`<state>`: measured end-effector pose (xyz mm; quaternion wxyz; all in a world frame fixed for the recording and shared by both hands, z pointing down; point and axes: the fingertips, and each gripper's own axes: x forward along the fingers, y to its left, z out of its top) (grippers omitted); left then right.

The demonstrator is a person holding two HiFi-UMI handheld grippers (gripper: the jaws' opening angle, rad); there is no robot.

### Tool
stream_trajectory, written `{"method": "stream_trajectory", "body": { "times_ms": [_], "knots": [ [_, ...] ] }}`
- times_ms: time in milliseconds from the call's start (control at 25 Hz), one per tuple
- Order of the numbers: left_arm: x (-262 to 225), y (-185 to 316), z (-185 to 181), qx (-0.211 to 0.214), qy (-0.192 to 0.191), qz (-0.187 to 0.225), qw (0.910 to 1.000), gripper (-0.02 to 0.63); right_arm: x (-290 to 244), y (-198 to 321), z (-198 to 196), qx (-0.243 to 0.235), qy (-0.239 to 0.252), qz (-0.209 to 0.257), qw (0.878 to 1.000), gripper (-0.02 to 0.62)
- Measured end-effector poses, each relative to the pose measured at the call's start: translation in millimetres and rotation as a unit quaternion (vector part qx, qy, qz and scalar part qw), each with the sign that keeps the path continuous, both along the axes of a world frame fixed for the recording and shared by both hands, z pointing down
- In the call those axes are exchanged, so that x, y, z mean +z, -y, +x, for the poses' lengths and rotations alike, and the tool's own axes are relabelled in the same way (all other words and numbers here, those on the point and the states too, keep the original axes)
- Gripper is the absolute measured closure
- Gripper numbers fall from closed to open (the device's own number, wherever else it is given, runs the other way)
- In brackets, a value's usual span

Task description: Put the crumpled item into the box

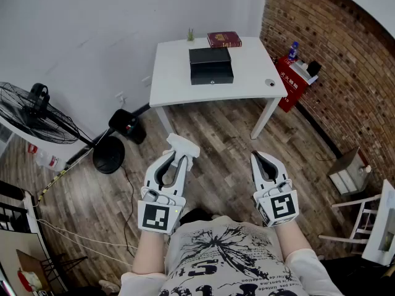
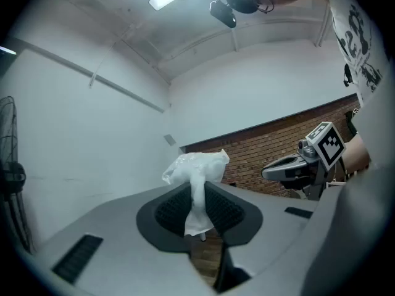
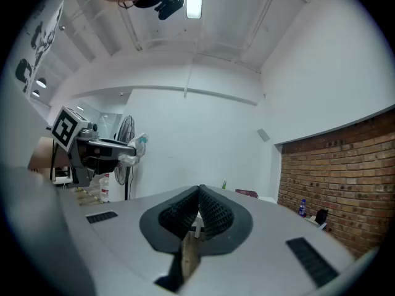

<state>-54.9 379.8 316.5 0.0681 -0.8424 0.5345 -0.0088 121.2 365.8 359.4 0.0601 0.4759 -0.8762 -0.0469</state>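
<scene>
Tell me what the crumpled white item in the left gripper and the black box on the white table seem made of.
Crumpled white item: likely thin plastic film, semi-translucent with shiny creases; possibly tissue. Black rectangular box: probably metal or hard plastic, matte, crisp flat edges.

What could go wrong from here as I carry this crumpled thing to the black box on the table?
1. The left gripper pinches only a narrow neck of the crumpled item; its bulk sits beyond the jaws, so it might slip out on the way.
2. The black box on the white table looks closed, and the right gripper, jaws together and empty, would probably have to open it first.
</scene>
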Motion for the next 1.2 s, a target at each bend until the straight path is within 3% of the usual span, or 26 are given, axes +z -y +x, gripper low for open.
{"method": "stream_trajectory", "body": {
  "times_ms": [440,720,1040,1200],
  "knots": [
    [-4.7,10.6,12.5,0.005,0.003,0.000,1.0000,0.530,-4.9,6.3,6.8,-0.004,0.010,0.000,1.000,0.581],
    [5.6,32.5,18.8,0.010,0.006,-0.022,0.9997,0.529,7.2,32.3,15.6,0.006,0.030,-0.023,0.999,0.580],
    [24.8,103.2,-3.7,0.003,0.012,-0.040,0.9991,0.529,23.4,107.6,2.6,0.021,0.040,-0.048,0.998,0.580],
    [25.6,162.6,-16.1,0.014,0.005,-0.038,0.9992,0.529,25.4,162.7,-11.4,0.027,0.029,-0.048,0.998,0.580]
  ]
}}
